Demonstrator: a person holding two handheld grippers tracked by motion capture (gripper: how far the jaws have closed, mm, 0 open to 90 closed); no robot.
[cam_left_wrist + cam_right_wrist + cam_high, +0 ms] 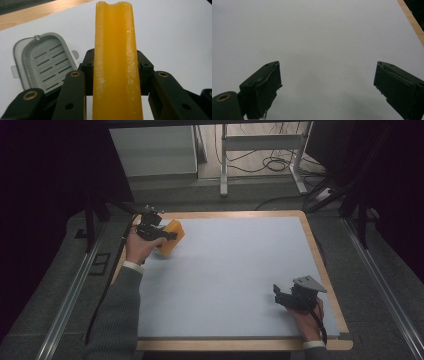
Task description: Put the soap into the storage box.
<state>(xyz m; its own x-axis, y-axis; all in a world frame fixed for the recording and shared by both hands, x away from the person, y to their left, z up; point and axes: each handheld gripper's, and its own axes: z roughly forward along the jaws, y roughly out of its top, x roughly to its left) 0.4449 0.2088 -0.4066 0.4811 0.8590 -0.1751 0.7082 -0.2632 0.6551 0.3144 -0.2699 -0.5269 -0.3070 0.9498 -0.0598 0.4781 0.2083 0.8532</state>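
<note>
An orange-yellow bar (174,234) is held above the far left corner of the pale mat (235,275). My left gripper (166,236) is shut on it. In the left gripper view the bar (115,37) rises edge-on between the black jaws of that gripper (116,71), and it has a groove along its top. Below and to its left a grey slotted tray (45,62) lies flat on the mat. Near the front right of the mat my right gripper (281,296) rests low. In its own view this gripper (327,85) stands open, with bare mat between the jaws.
The mat lies on a wooden board whose rim (320,260) shows around it. Metal rails (70,295) run along both sides of the table. Beyond the far edge stand a white table frame (260,150) and loose cables (275,162) on the floor.
</note>
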